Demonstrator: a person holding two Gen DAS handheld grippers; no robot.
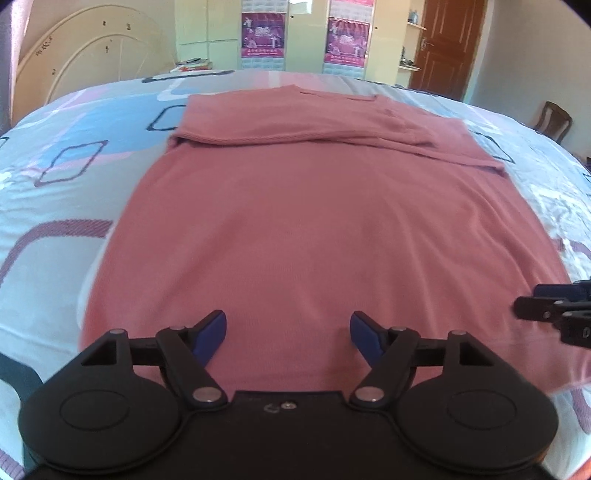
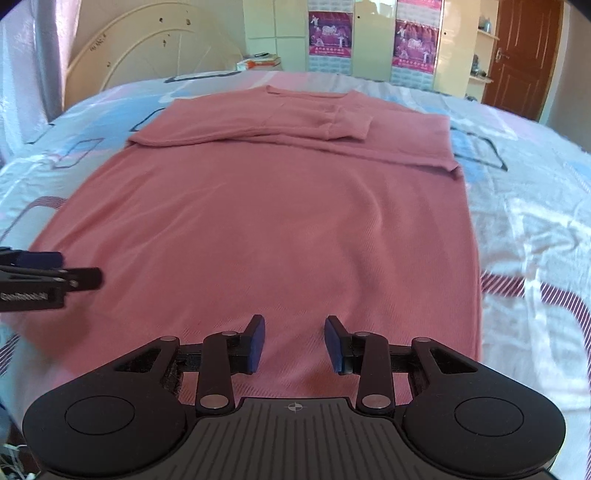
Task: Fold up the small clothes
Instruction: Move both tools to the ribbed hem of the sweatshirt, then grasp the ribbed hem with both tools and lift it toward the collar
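A pink long-sleeved sweater (image 1: 295, 221) (image 2: 258, 221) lies flat on the bed, its hem towards me and its collar at the far end. Both sleeves (image 2: 325, 122) are folded across the chest. My left gripper (image 1: 288, 321) hovers over the hem's left part, its blue pads wide apart with nothing between them. Over the hem's right part my right gripper (image 2: 294, 326) has its pads narrower but apart, holding nothing. Each gripper shows at the edge of the other's view: the right gripper (image 1: 528, 308) and the left gripper (image 2: 88, 277).
The bed's sheet (image 1: 55, 206) is pale with blue, pink and purple squares. A cream headboard (image 2: 147, 55) stands at the far left, and books (image 2: 258, 61) lie behind the bed. Beyond are wardrobes with posters (image 2: 328, 33), a brown door (image 2: 524, 55) and a chair (image 1: 554, 118).
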